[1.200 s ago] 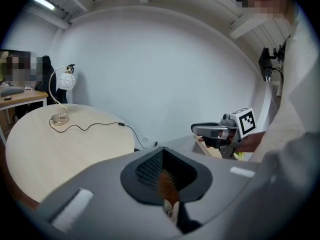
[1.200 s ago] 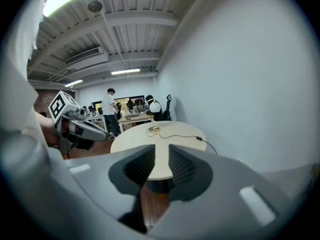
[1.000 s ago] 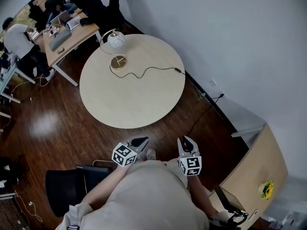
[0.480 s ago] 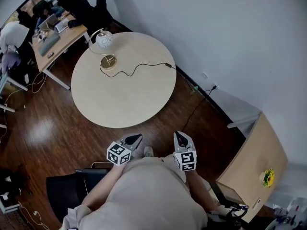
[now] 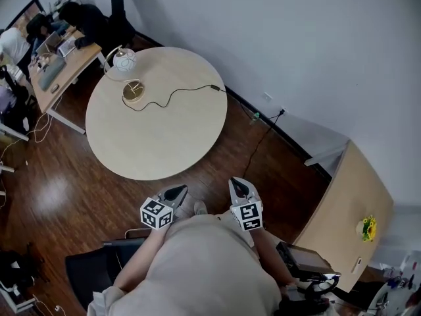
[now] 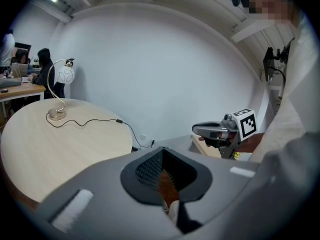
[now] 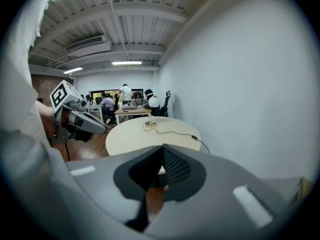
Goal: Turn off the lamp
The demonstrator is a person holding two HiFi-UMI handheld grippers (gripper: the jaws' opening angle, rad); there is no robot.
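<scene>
The lamp (image 5: pixel 123 60) has a white globe on a curved arm and a round brass base. It stands at the far side of the round pale table (image 5: pixel 158 137). Its black cord (image 5: pixel 177 94) runs across the tabletop to the right edge. In the left gripper view the lamp (image 6: pixel 65 75) is far off at the left. My left gripper (image 5: pixel 174 193) and right gripper (image 5: pixel 238 187) are held close to the person's body, well short of the table. Both are shut with nothing in them. The left gripper (image 6: pixel 166 204) and right gripper (image 7: pixel 145 200) show closed jaws in their own views.
A desk (image 5: pixel 62 68) with seated people stands beyond the table at the upper left. A wooden cabinet (image 5: pixel 342 216) bearing a yellow flower (image 5: pixel 366 228) is at the right. A black chair (image 5: pixel 99 262) is behind at the left. A cable (image 5: pixel 260 137) crosses the dark wood floor to the wall.
The right gripper's jaws have closed. The head view has shifted, so the table and lamp sit further left in the picture. Both grippers stay by the body.
</scene>
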